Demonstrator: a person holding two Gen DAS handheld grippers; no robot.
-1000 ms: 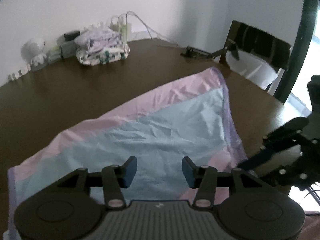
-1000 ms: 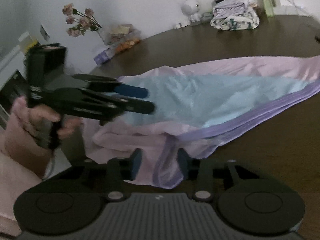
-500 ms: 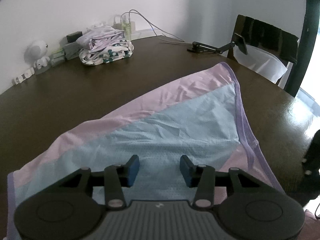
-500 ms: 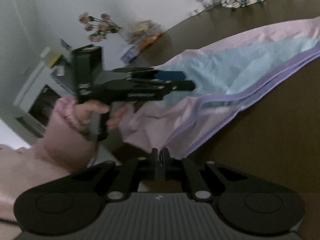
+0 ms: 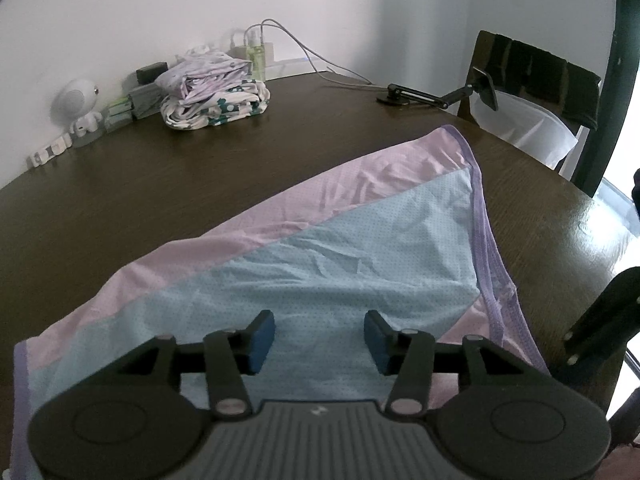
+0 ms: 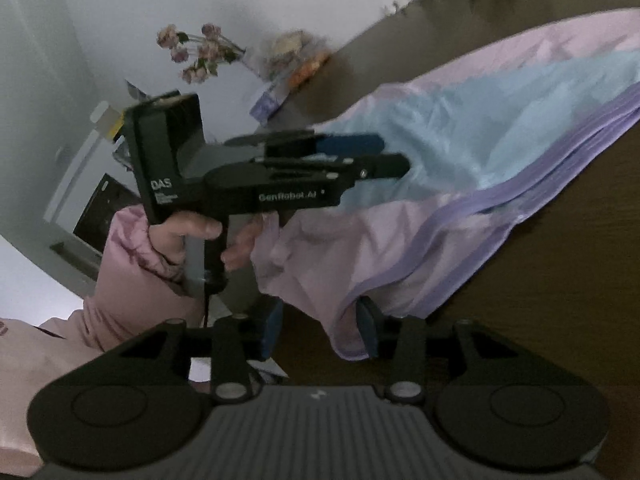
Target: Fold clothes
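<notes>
A pink and light-blue garment with purple trim (image 5: 340, 256) lies spread on the dark round table (image 5: 160, 184). My left gripper (image 5: 318, 338) is open and empty, hovering over the blue panel near the table's near edge. It also shows from the side in the right wrist view (image 6: 360, 156). My right gripper (image 6: 318, 330) is open at the garment's near pink corner (image 6: 344, 280), which hangs by the table edge next to the right fingertip (image 6: 366, 326). Part of the right gripper shows at the right edge of the left wrist view (image 5: 600, 320).
A stack of folded clothes (image 5: 216, 92) sits at the back of the table with a small white figure (image 5: 80, 108), a bottle and cables. A phone holder arm (image 5: 436, 94) and a chair (image 5: 536, 92) are at the far right. Flowers (image 6: 196, 52) stand off to the left.
My right gripper was shut half a second ago and has opened beside the garment's corner. The left gripper stays open and has shifted slightly over the blue panel.
</notes>
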